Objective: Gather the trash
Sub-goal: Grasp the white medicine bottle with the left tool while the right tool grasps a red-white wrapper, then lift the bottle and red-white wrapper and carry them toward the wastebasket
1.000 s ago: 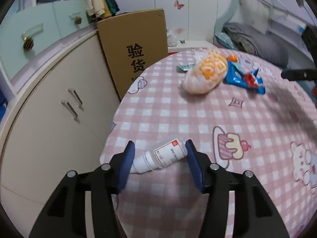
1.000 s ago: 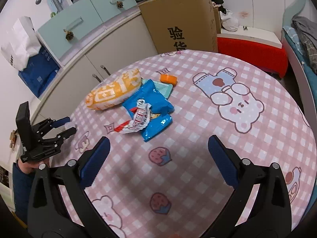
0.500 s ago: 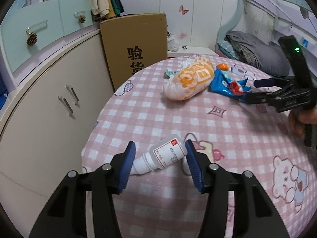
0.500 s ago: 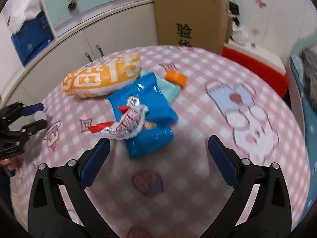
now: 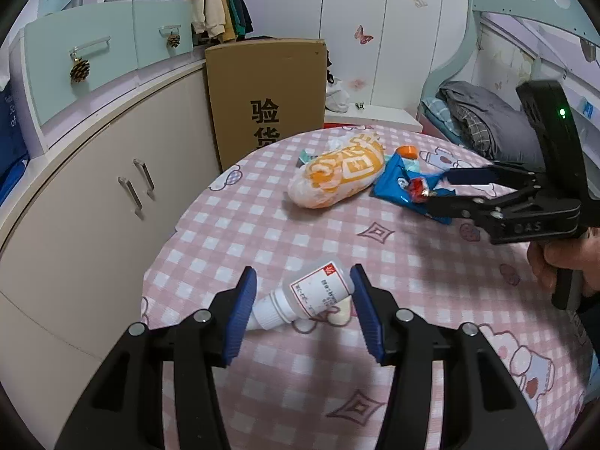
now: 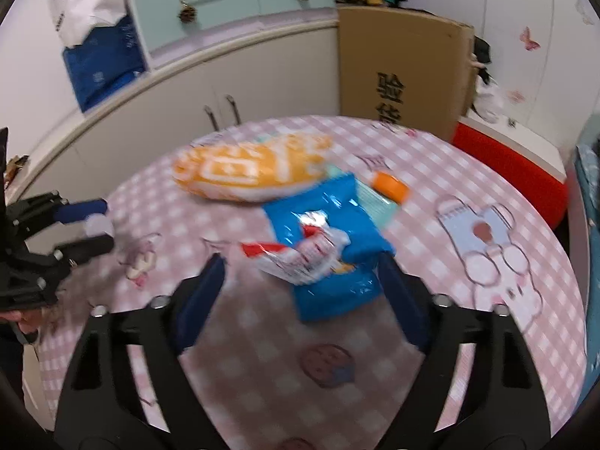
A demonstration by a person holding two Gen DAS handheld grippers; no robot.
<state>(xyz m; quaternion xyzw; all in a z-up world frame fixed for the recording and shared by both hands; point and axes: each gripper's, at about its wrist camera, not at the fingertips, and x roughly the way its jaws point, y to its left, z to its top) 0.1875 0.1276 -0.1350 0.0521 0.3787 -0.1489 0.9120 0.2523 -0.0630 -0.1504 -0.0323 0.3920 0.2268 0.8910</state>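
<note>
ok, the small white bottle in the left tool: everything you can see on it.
The small white bottle is plastic-looking, with a narrower ribbed white cap end and a white label carrying a red mark and fine print too small to read. It lies tilted between the blue pads of the left tool, cap toward the left pad, base against the right. It appears lifted above the pink checked tablecloth.

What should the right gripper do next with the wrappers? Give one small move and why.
Probably keep closing the right gripper on the red-and-white wrapper: its fingers are closing, the wrapper lies between them atop the blue packet, and the pads do not look pressed on it yet.
</note>
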